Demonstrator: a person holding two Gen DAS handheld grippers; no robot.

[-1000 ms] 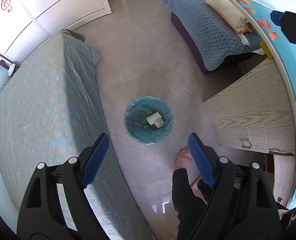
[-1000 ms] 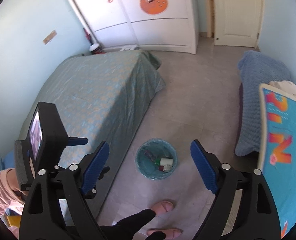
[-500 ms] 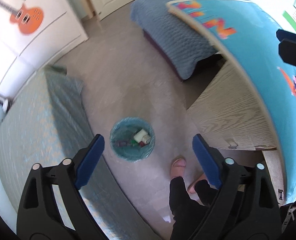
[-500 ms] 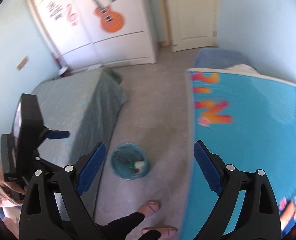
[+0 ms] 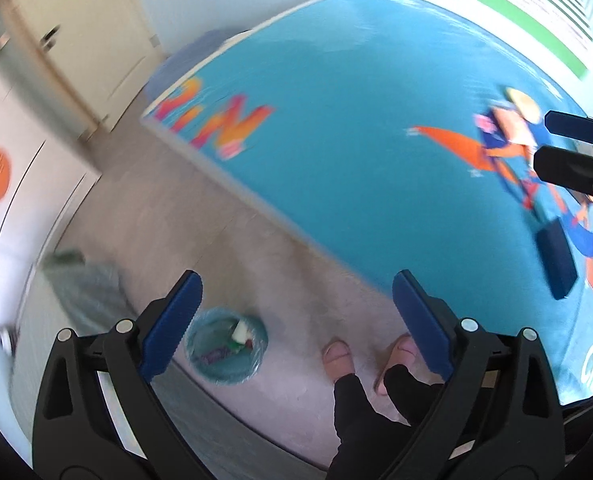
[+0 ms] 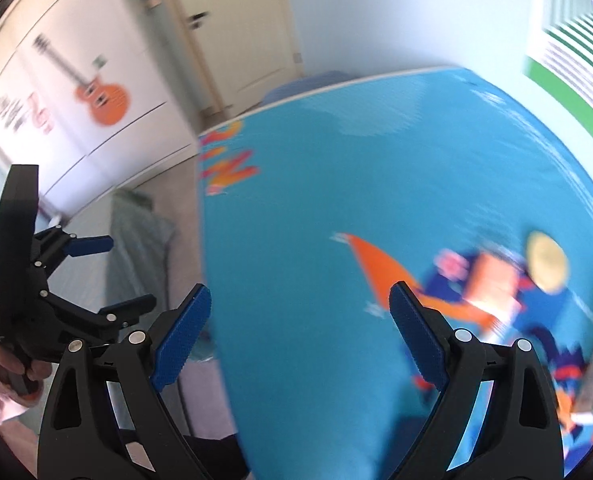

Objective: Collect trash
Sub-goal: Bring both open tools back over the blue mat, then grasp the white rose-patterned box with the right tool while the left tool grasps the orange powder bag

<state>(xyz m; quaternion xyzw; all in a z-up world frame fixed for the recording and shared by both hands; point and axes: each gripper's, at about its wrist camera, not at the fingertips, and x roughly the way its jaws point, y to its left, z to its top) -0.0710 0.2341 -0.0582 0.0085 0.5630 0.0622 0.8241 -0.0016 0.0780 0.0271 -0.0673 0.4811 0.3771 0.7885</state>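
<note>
Jaws: both grippers spread wide with nothing between the pads. left gripper [image 5: 294, 326] has just been opening a bit more, right gripper [image 6: 298, 338] is just as wide and empty.
Bin: small lined bin [image 5: 226, 350] on the floor by the bed corner, just off the left gripper's left finger, near the person's feet [image 5: 338, 356].
Trash done: bin already has a few bits in it, a white piece and some wrappers I think, too blurry to call.
Trash left: some flat things lie at the far right of the blue desk [image 6: 336, 184], a yellow round one [image 6: 546, 262] and an orange one [image 6: 492, 280]. Can't tell if they're trash or just print on the mat.
Progress: partway I'd guess; both grippers face the desk, so probably hunting for the next piece.
</note>
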